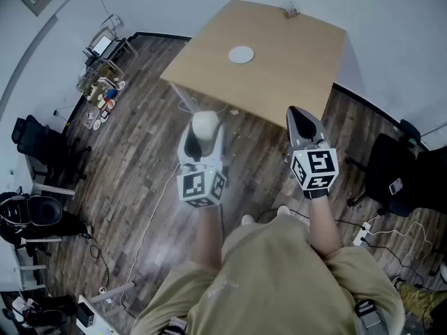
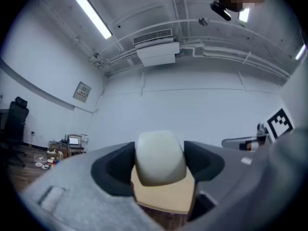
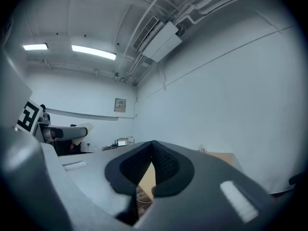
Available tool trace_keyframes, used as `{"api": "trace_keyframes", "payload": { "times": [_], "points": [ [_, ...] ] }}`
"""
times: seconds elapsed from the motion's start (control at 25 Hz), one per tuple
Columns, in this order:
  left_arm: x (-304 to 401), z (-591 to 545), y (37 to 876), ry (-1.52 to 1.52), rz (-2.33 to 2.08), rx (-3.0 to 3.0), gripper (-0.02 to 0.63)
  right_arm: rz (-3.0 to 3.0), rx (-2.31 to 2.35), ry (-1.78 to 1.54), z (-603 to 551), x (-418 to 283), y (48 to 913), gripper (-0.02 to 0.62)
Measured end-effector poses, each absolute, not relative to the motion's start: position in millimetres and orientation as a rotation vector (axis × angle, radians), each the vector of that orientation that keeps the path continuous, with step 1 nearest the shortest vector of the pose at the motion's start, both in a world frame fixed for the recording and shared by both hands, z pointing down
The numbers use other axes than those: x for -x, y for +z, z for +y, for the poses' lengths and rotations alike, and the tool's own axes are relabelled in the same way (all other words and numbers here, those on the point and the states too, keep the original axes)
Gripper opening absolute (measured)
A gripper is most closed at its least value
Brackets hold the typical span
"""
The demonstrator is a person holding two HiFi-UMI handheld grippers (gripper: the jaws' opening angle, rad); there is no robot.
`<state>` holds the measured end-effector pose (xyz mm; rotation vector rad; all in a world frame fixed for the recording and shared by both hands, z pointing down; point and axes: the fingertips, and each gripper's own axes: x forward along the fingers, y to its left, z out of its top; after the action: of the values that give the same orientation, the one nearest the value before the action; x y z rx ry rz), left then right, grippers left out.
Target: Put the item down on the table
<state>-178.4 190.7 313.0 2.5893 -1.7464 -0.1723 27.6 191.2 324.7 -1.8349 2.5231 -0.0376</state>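
Operator: While off the tan wooden table [image 1: 279,72], where sits the off-white rounded item [image 2: 160,158]?

Technician: Clamped between left gripper [image 1: 204,134] jaws, table at 12 o'clock; right gripper [image 1: 300,117] jaws together, empty.

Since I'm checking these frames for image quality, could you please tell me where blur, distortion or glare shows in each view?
Head view: strong wide-angle bending skews the table; the pale item looks slightly smeared. Left gripper view: dark rounded corners, a blown-out ceiling light, the item soft from closeness. Right gripper view: curved wall lines, dark corners, the shut right tongs soft.
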Motion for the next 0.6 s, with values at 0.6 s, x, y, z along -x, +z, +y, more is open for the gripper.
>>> {"api": "trace_keyframes", "payload": {
  "times": [0.6],
  "points": [
    [220.6, 234.2, 319.2, -0.109, -1.651, -2.705, 0.318, 2.447, 1.907, -0.144, 233.3, 30.2, 335.5, 0.006]
  ]
}}
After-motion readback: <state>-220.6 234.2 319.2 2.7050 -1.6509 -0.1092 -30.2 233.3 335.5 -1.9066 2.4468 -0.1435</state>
